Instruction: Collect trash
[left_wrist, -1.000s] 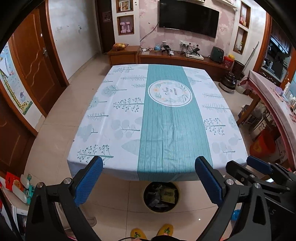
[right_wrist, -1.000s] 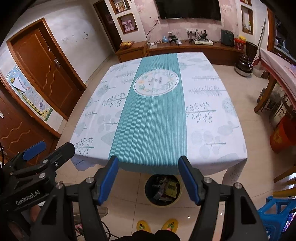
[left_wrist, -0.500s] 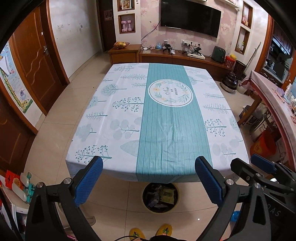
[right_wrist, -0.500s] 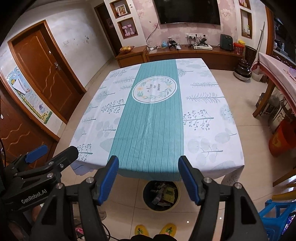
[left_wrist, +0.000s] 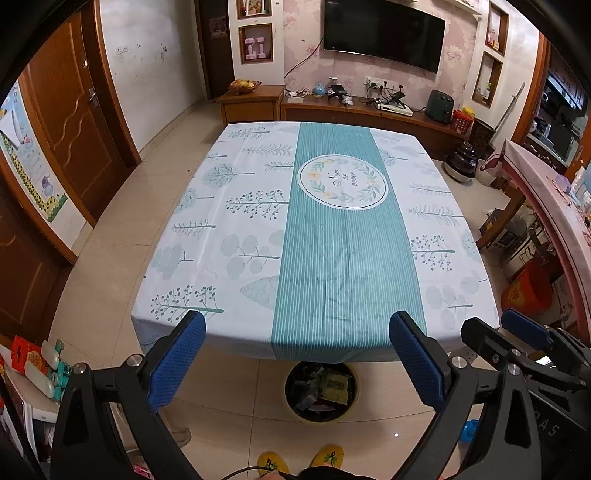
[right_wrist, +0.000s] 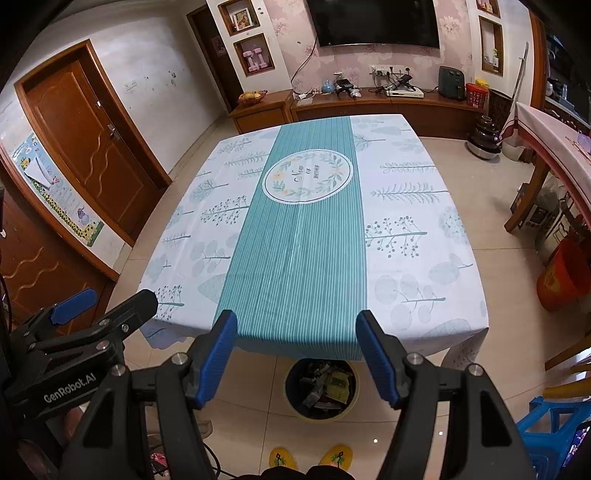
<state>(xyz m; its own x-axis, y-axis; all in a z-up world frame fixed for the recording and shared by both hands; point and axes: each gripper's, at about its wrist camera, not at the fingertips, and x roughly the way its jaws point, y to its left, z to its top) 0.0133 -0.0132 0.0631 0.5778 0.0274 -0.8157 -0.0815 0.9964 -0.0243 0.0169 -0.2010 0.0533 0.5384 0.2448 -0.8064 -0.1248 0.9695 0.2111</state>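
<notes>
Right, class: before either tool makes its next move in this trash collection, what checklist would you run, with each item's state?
1. Left tool open, holding nothing: ok.
2. Right tool open, holding nothing: ok.
3. Round dark trash bin on the floor at the table's near edge, reachable: ok.
4. Room left in the bin: cannot tell; trash already fills much of it.
5. Trash left on the teal-and-white leaf-print tablecloth: none visible.
6. Trash on the floor behind the table: cannot tell.

Tiled floor (left_wrist: 110, 266), clothed table (left_wrist: 258, 221), wall television (left_wrist: 384, 33), wooden door (right_wrist: 92, 147).
</notes>
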